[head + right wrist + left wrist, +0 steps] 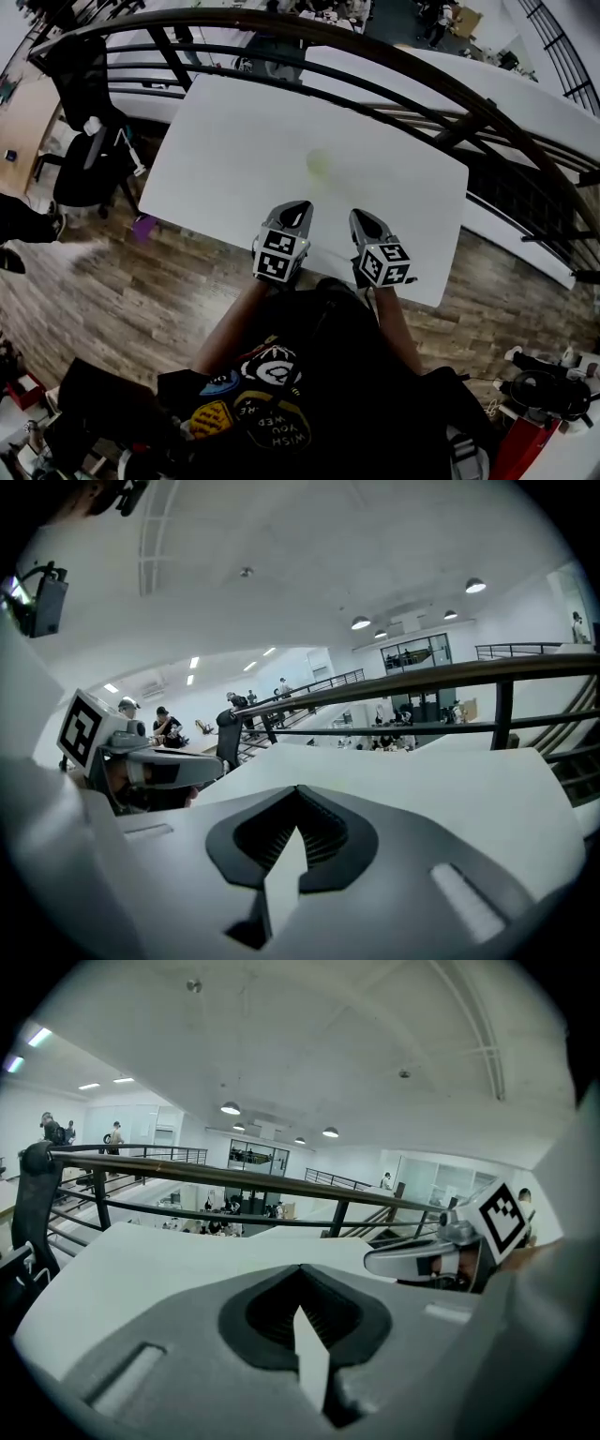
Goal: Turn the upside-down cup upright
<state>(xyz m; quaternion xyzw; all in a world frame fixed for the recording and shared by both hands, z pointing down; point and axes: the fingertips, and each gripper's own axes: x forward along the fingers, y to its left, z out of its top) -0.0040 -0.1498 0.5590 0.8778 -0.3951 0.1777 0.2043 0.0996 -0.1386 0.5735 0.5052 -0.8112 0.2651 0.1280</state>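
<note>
A small pale yellow-green cup stands near the middle of the white table. It is too blurred to tell which way up it is. Both grippers hover side by side over the table's near edge, well short of the cup and apart from it. My left gripper is shut with nothing between its jaws. My right gripper is likewise shut and empty. Each gripper view shows the other gripper beside it: the right gripper and the left gripper. Neither gripper view shows the cup.
A dark curved railing runs behind the table's far and right sides. A black office chair stands at the left on the wooden floor. The person's body fills the space below the near table edge.
</note>
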